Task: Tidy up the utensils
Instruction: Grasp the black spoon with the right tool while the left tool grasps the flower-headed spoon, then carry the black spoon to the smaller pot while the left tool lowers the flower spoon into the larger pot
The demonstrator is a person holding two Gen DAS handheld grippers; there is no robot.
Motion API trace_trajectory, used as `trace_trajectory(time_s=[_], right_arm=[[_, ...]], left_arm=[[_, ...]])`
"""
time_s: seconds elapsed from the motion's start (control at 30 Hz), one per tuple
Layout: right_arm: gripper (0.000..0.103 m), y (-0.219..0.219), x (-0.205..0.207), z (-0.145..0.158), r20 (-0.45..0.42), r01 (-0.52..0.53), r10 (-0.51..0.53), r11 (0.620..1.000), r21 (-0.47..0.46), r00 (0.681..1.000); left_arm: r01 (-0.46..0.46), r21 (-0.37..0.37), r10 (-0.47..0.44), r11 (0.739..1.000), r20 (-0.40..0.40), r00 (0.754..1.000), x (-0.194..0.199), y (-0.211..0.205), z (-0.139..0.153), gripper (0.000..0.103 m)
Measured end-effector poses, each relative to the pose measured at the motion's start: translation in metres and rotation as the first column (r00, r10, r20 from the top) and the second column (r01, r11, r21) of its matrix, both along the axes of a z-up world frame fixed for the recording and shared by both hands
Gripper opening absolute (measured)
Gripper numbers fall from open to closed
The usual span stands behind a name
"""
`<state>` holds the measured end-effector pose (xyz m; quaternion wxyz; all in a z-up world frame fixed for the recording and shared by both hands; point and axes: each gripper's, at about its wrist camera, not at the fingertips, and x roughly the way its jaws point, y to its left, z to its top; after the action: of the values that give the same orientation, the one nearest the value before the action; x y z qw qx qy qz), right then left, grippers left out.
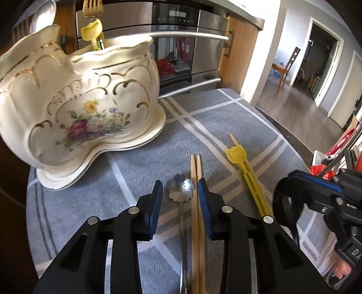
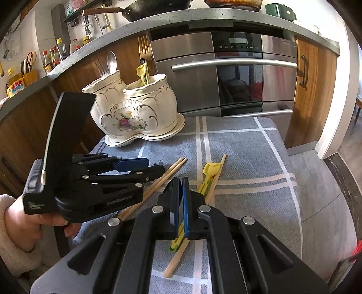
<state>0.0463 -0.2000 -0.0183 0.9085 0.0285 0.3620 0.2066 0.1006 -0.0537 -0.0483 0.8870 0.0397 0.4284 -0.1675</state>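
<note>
Left wrist view shows the wooden chopsticks [image 1: 196, 203] lying on the grey cloth [image 1: 226, 117], running between the blue pads of the left gripper [image 1: 180, 199], close against the right-side pad. The jaws stand partly open, and I cannot tell whether the pads already press on the sticks. Just beside the chopsticks, also between the pads, lies a spoon with a flower-shaped end [image 1: 181, 187]. This is the first risk: if the jaws close here, they may catch the spoon together with the chopsticks, or only one stick, and the other may slide away. The two sticks are thin and smooth, so I judge that they can turn or slip in the grip when lifted. To the right lie the yellow training chopsticks [image 1: 246, 174], not yet put away. The right gripper [image 2: 182, 181] hangs above them with its jaws fully closed and holding nothing; it is near the left gripper, so the two tools may bump. Further back stands the white holder with flowers [image 1: 90, 95], which already has a fork [image 1: 92, 9] in it; long sticks can hit its wavy rim or the fork while going in.
</note>
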Motion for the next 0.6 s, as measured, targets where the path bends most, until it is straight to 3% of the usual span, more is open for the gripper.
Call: trace_trajectory(time_s=[0.37, 0.6], right_arm=[[0.003, -0.002, 0.001, 0.0, -0.001, 0.011, -0.011, 1.0, 0.005, 1.0], [0.003, -0.002, 0.0, 0.005, 0.027, 0.023, -0.022, 1.0, -0.004, 0.999]], left_arm=[[0.012, -0.022, -0.012, 1.0, -0.002, 1.0, 0.006, 0.001, -0.004, 0.029], [-0.011, 0.006, 0.011, 1.0, 0.102, 0.995, -0.017, 0.015, 0.021, 0.029]])
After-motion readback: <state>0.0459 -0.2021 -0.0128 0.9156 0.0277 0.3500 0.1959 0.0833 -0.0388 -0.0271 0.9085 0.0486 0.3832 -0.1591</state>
